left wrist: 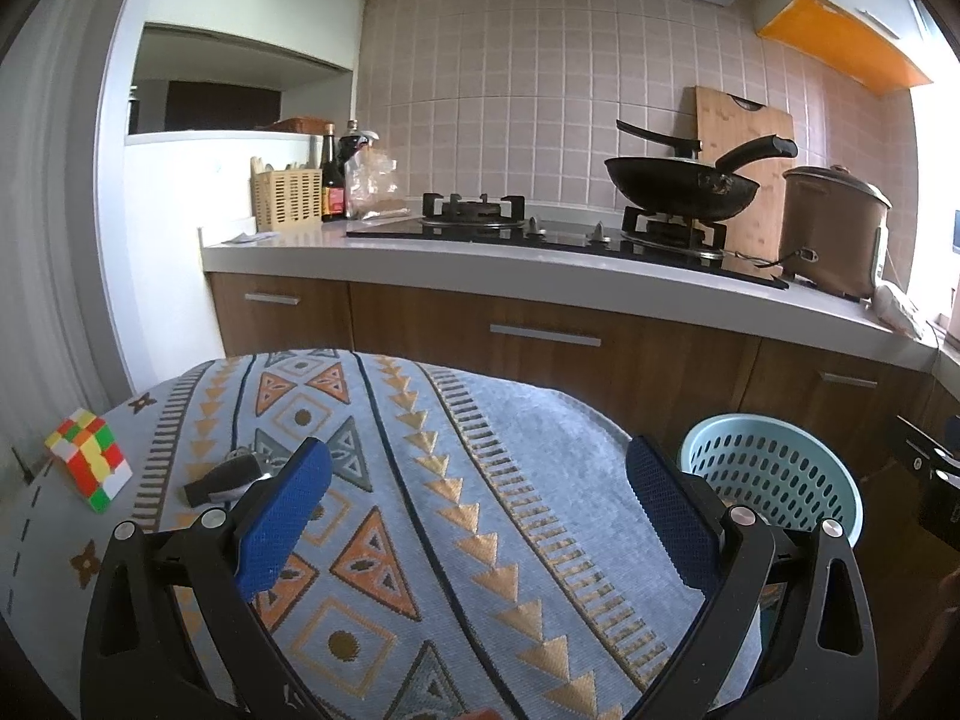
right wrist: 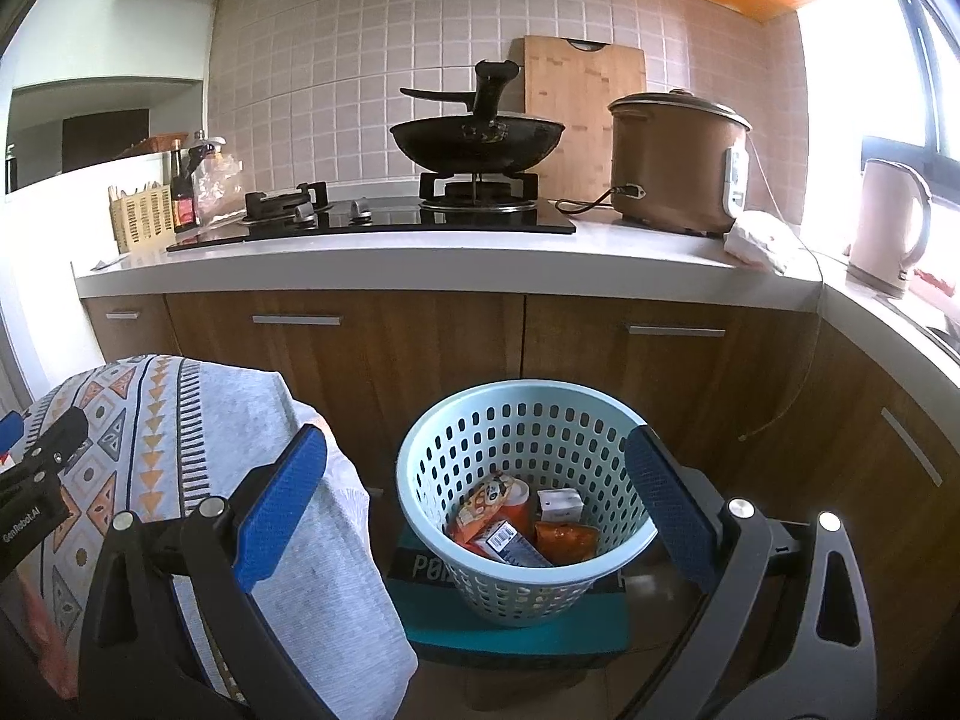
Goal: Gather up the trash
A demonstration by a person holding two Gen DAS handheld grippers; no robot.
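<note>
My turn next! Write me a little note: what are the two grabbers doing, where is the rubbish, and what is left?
Left gripper: open, empty, over the patterned grey tablecloth.
Right gripper: open, empty, above the pale blue perforated plastic basket.
Done: orange packets and a small white carton lie in the basket.
Left: no wrappers show on the cloth; only a colourful puzzle cube and a black key fob do. Check the hidden spots.

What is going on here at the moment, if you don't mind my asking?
A person is collecting trash with a handheld gripper in each hand. Both the left gripper and the right gripper are open and empty. The right one hovers over the light blue basket, which already holds several wrappers and small cartons. On the patterned cloth, a Rubik's cube and a dark object remain.
</note>
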